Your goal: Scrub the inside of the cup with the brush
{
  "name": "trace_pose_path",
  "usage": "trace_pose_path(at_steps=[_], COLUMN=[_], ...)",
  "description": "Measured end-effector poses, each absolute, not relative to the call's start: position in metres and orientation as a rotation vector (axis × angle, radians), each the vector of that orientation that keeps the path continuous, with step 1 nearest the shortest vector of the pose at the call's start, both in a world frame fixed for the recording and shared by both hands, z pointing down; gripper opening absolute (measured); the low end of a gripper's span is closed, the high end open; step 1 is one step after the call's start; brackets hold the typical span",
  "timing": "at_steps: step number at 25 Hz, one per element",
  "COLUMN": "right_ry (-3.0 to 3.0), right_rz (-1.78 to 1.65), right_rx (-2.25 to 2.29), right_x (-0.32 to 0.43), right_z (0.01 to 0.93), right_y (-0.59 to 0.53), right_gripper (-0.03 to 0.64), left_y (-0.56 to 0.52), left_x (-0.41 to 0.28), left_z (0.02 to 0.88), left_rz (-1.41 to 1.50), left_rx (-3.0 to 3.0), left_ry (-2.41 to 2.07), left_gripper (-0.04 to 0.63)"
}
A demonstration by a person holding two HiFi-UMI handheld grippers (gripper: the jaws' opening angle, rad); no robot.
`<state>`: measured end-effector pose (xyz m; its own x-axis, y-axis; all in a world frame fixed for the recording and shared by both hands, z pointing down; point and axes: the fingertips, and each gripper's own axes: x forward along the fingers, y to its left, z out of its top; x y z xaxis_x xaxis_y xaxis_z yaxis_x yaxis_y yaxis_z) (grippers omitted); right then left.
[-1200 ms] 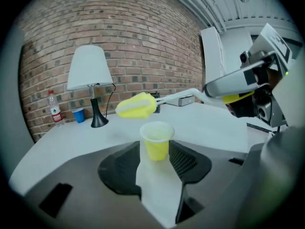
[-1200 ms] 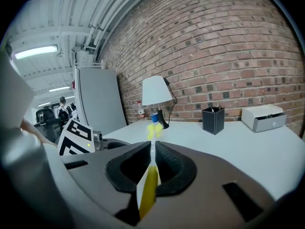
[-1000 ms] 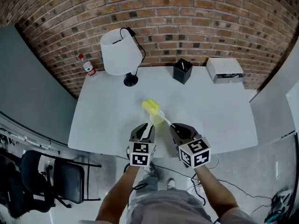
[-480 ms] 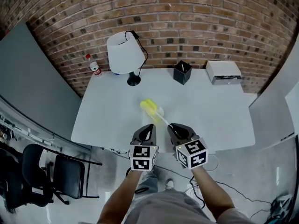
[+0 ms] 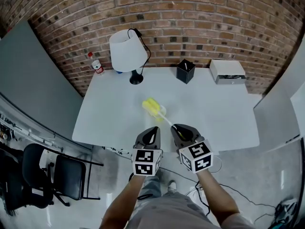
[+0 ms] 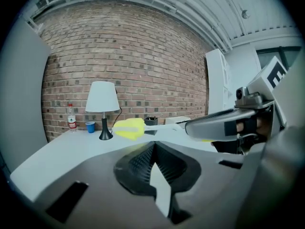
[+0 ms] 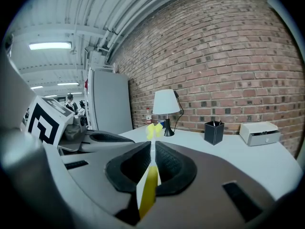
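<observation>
Head view: brush (image 5: 152,109) juts forward, clamped in right tool (image 5: 177,129).

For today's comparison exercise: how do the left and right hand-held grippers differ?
Left hand-held gripper: shut on nothing. Right hand-held gripper: shut on the brush handle. The left's marker cube faces the head camera squarely; the right's shows two faces. Both hover at the near edge of the table.

A white lamp (image 5: 127,49), black pen holder (image 5: 185,72) and white box (image 5: 228,72) stand at the far edge of the table (image 5: 109,120).
</observation>
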<state>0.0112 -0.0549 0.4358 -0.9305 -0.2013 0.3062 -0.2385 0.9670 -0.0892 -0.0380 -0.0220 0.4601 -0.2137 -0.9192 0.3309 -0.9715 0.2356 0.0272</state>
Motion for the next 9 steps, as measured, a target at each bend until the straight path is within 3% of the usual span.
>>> trace_pose_path(at_steps=[9], right_ry=[-2.810], right_rz=[0.168], right_rx=[0.316], right_x=[0.0138], right_z=[0.4414], right_y=[-0.0504], right_gripper=[0.026], left_y=[-0.0216], left_x=[-0.0355], left_z=[0.4603], left_rz=[0.278], left_rx=[1.780], left_ry=[-2.235], left_gripper=[0.006])
